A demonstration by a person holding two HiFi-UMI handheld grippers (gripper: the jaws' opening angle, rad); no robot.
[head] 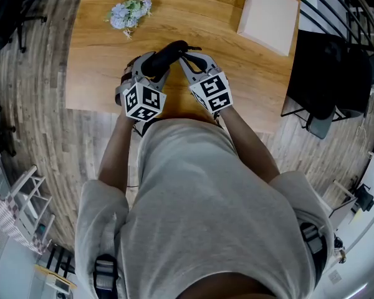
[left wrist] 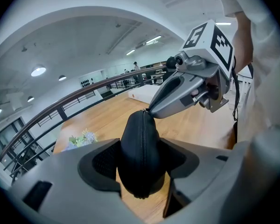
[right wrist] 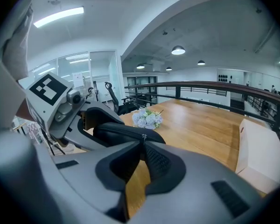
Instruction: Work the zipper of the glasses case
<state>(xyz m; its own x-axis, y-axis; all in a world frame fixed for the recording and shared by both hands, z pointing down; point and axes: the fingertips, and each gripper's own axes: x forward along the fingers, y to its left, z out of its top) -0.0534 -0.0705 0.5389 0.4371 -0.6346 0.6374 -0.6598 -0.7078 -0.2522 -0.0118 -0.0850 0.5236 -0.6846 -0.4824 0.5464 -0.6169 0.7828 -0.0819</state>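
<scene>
The left gripper [left wrist: 141,161] stands wide around the black glasses case [left wrist: 141,136], its pads pressed on the case's two sides and the zipper line running up the middle toward the camera. The right gripper [right wrist: 142,146] is closed tight on the small zipper pull [right wrist: 143,136] at the end of the case farthest from the left gripper. Beyond both grippers, on the wooden desk [head: 199,23], a bunch of pale flowers [head: 129,11] lies ahead and left of the left gripper. A white box [head: 269,14] sits well off to the right gripper's right.

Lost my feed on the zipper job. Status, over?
Left gripper clamped on case. Right gripper shut on zipper pull. Zip looks closed. Flowers, box well clear.
</scene>
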